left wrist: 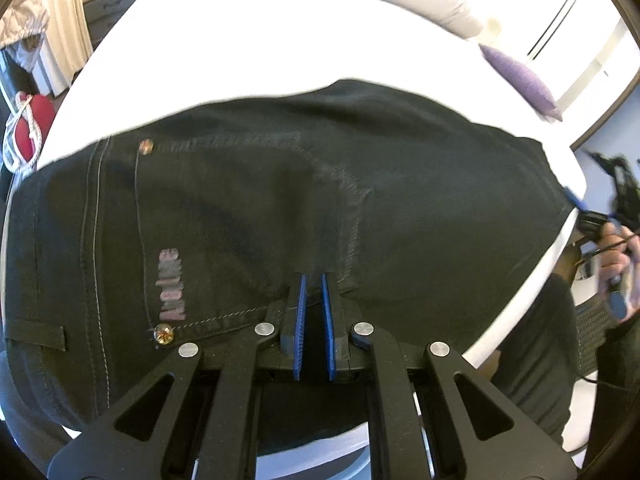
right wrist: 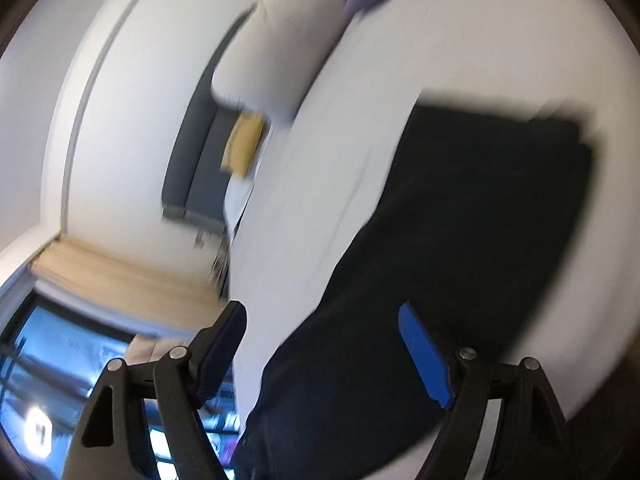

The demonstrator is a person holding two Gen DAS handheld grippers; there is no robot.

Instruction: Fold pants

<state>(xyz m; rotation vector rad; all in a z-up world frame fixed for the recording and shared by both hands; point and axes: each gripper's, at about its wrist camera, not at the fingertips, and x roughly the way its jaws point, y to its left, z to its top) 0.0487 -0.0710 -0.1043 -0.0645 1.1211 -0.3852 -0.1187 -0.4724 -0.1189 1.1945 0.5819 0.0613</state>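
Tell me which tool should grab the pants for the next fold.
Probably the right tool: its jaws are spread wide, hovering over the black pants on the white bed. The left tool is nearly shut, low over the hip pocket, and whether it pinches fabric is unclear.

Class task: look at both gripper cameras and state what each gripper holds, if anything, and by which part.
The left gripper is nearly shut over the black pants near the fly seam; a grip cannot be confirmed. The right gripper is open, holding nothing.

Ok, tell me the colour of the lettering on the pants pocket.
Pinkish lettering on black pants, clearest in the left wrist view.
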